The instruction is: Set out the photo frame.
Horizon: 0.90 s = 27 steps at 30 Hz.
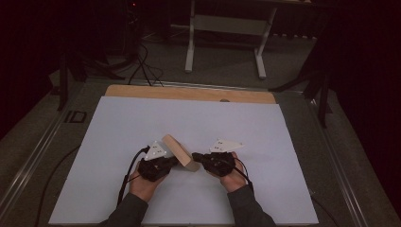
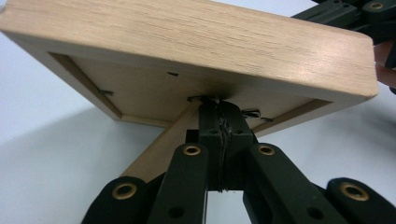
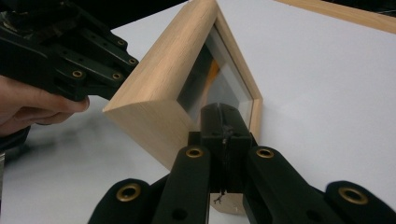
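Frame (image 1: pixel 180 152) mid-sheet, room all round

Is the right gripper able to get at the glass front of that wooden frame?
Probably yes: the right gripper, jaws shut, already faces the wooden frame on its glass front side with nothing between; the left gripper works the back.

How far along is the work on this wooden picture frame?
Done: the frame stands tilted on the white sheet, its back strut folded out. In hand: the left gripper, jaws shut, meets the frame's back; the right gripper, also shut, meets its glass front. Left: releasing it to stand alone.
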Motion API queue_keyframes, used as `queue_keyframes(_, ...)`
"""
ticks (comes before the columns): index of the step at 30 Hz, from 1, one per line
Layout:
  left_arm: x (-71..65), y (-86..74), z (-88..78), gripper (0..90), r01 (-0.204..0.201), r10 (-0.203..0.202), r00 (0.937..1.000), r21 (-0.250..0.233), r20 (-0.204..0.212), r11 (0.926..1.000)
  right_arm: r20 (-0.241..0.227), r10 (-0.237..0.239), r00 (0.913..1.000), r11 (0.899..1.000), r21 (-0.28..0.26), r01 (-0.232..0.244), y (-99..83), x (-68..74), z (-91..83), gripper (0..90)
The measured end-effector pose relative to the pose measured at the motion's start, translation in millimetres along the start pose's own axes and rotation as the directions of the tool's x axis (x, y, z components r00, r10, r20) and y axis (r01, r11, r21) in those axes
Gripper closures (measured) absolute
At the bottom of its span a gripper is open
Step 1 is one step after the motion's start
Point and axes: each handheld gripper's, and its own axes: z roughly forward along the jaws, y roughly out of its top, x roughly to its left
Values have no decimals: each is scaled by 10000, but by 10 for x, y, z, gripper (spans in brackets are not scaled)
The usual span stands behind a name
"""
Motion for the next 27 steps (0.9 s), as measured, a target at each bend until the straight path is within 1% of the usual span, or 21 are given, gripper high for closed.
queue_keyframes(1,0,0,0,887,0,0,10000,0,0,10000,0,0,10000,10000,0,0,0,0,0,898)
queue_keyframes(2,8,0,4,887,18,-18,10000,19,-19,10000,46,-112,9999,9998,149,111,-4,10,15,898)
queue_keyframes(5,25,-3,9,888,114,-114,9999,-36,-71,9999,11,-161,9999,9995,258,160,-10,19,31,898)
queue_keyframes(8,45,-4,10,889,169,-169,9998,-27,-56,9999,-64,-210,9998,9993,299,212,-11,38,46,898)
queue_keyframes(10,57,-7,12,889,274,-274,9996,-64,4,9996,-67,-247,9997,9992,327,249,-10,47,50,898)
queue_keyframes(17,87,-7,21,890,371,-371,9993,-105,-43,9993,-182,-374,9991,9984,421,382,-12,85,77,898)
queue_keyframes(23,134,-6,37,890,557,-558,9984,-203,-9,9982,-309,-538,9981,9971,517,553,-10,167,132,897)
queue_keyframes(27,146,-8,45,890,651,-653,9978,-161,-98,9977,-331,-621,9975,9968,488,637,-6,214,160,897)
